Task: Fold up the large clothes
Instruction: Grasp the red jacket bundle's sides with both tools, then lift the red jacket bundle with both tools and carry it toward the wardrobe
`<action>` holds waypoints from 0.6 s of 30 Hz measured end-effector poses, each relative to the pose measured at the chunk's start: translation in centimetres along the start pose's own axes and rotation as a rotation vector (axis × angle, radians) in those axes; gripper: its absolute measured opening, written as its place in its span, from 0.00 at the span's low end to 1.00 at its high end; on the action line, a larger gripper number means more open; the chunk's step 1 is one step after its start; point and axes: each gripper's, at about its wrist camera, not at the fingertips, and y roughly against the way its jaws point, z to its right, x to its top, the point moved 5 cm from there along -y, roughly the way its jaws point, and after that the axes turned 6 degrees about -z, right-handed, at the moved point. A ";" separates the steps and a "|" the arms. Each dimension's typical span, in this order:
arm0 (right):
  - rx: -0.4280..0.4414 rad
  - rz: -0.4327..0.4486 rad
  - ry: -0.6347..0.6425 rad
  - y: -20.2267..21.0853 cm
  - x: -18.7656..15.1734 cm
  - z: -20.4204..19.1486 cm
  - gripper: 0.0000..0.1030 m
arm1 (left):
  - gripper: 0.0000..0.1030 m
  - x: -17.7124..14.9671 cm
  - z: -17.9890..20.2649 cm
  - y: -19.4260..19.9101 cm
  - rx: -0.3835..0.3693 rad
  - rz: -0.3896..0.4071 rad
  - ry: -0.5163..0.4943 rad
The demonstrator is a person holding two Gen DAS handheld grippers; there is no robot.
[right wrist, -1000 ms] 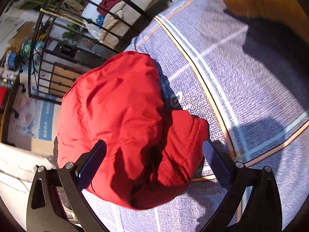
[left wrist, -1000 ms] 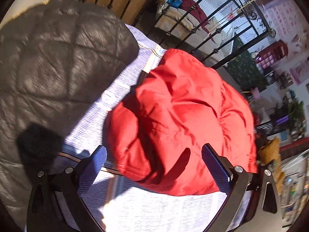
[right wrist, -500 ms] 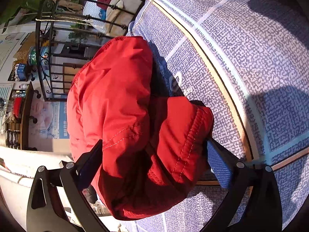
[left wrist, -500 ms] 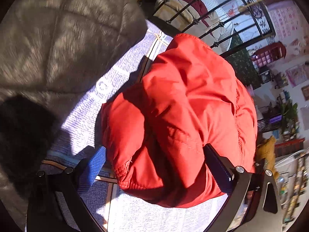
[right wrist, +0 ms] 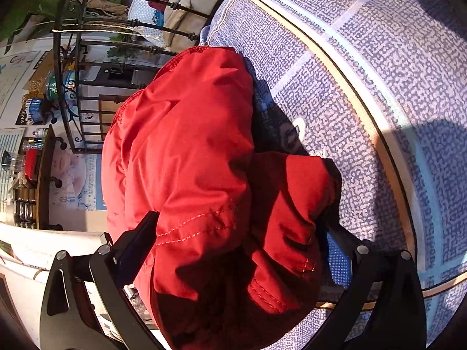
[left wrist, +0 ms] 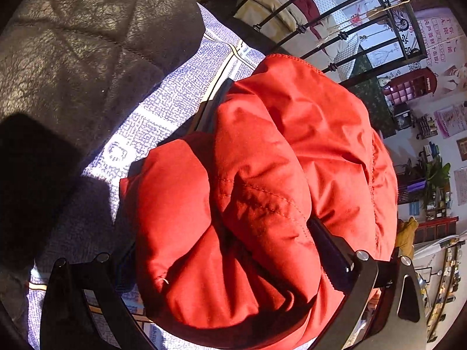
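- My left gripper (left wrist: 230, 262) had its two fingers set wide on either side of the near end of the red padded jacket (left wrist: 262, 189); the fabric bulged between them, but I could not tell whether they truly pinched it or only bracketed it.
- My right gripper (right wrist: 233, 250) stood the same way at its own end of the jacket (right wrist: 189, 160), blue pads pressed against the padding on both sides, jaws apart around the bundle.
- The jacket lay on the lilac patterned bedsheet (right wrist: 364, 73), close to the far edge by the black iron railing (left wrist: 335, 23), with the grey quilted blanket (left wrist: 73, 43) off to the left in the left view.
- By my judgement the folding was well along: the jacket was already a compact, doubled-over bundle, one sleeve or flap tucked against the body.
- What seemed left was a last squeeze or tidy to flatten the puffy layers, then letting go or moving the bundle aside.
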 end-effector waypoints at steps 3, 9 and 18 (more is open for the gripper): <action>-0.046 0.016 0.015 0.0 -0.5 -0.7 0.89 | 0.75 -0.8 1.6 0.8 0.081 0.039 -0.063; -0.006 0.058 0.063 1.6 -2.5 -2.0 0.49 | 0.45 -1.9 4.1 2.8 0.143 0.063 -0.126; -0.057 0.145 0.269 4.6 -6.3 -9.8 0.31 | 0.28 -3.0 12.7 9.4 0.213 0.273 -0.351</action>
